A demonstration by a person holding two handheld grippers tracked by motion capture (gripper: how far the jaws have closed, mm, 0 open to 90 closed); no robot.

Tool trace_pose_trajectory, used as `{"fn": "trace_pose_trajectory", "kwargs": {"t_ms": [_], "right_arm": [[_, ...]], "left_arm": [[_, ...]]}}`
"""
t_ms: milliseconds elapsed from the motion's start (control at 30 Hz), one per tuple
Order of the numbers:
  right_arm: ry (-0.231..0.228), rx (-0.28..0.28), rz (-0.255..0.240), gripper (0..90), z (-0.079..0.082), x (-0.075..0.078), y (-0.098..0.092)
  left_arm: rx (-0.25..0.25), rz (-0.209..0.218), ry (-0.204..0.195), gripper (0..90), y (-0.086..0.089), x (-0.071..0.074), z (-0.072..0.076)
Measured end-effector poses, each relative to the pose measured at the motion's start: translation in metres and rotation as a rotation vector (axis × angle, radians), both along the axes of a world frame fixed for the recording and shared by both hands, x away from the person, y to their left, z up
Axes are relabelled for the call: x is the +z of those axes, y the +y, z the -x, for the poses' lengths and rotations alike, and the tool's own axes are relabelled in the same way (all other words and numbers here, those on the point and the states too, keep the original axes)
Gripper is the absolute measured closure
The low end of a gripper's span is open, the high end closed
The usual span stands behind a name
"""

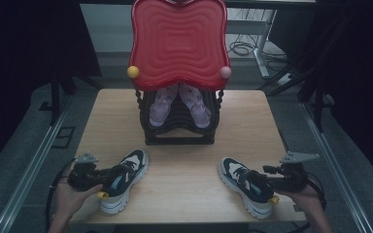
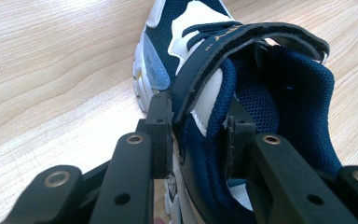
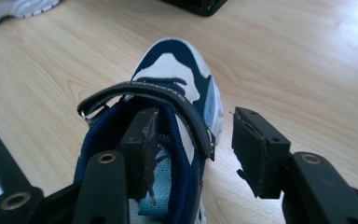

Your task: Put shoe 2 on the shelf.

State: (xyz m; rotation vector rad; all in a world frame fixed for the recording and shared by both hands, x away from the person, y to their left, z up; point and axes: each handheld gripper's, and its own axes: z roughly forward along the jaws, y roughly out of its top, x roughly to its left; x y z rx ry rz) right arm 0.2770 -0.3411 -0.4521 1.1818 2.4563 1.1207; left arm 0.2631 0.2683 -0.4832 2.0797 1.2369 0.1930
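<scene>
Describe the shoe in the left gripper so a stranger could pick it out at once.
On the wooden table, in front of the black rack holding pink shoes, lie two navy-and-white sneakers. It is the near-left one, its side wall pinched by the left gripper.

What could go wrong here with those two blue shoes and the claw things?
The left gripper pinches only the left shoe's thin collar wall, so the shoe might swing or slip if lifted. The right gripper stands open, one jaw inside the right shoe, and could snag its strap or drag it.
</scene>
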Motion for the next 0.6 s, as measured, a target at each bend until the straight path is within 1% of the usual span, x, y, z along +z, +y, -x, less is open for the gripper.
{"fn": "trace_pose_trajectory", "kwargs": {"t_ms": [100, 133, 167, 200, 233, 367, 467, 500, 533, 567, 600], "right_arm": [[0.041, 0.02, 0.021, 49.7, -0.007, -0.003, 0.004], [0.065, 0.032, 0.037, 50.0, -0.012, -0.005, 0.006], [0.065, 0.032, 0.037, 50.0, -0.012, -0.005, 0.006], [0.091, 0.04, 0.057, 51.1, -0.017, -0.007, 0.009], [0.091, 0.04, 0.057, 51.1, -0.017, -0.007, 0.009], [0.135, 0.052, 0.098, 57.0, -0.022, -0.011, 0.015], [0.156, 0.053, 0.102, 63.3, -0.023, -0.009, 0.016], [0.162, 0.051, 0.106, 64.5, -0.023, -0.009, 0.017], [0.168, 0.034, 0.129, 66.8, -0.022, -0.007, 0.02], [0.168, 0.034, 0.129, 66.8, -0.022, -0.007, 0.02], [0.169, 0.025, 0.143, 67.7, -0.021, -0.006, 0.022]], "left_arm": [[0.003, -0.002, -0.003, 70.0, 0.0, 0.0, 0.0], [0.005, -0.001, -0.003, 70.0, 0.0, 0.0, 0.0], [0.005, -0.001, -0.003, 70.0, 0.0, 0.0, 0.0], [0.006, 0.001, -0.003, 70.0, 0.0, 0.0, 0.001], [0.007, 0.003, -0.004, 70.0, 0.0, 0.0, 0.001], [0.01, 0.007, -0.006, 70.1, 0.0, -0.001, 0.001], [0.014, 0.01, -0.007, 70.1, 0.0, -0.001, 0.002], [0.016, 0.01, -0.007, 70.2, 0.0, -0.001, 0.002], [0.018, 0.01, -0.009, 70.3, 0.0, -0.001, 0.002], [0.021, 0.01, -0.01, 70.3, 0.0, -0.001, 0.002], [0.019, 0.011, -0.014, 70.3, 0.0, -0.001, 0.003]]}}
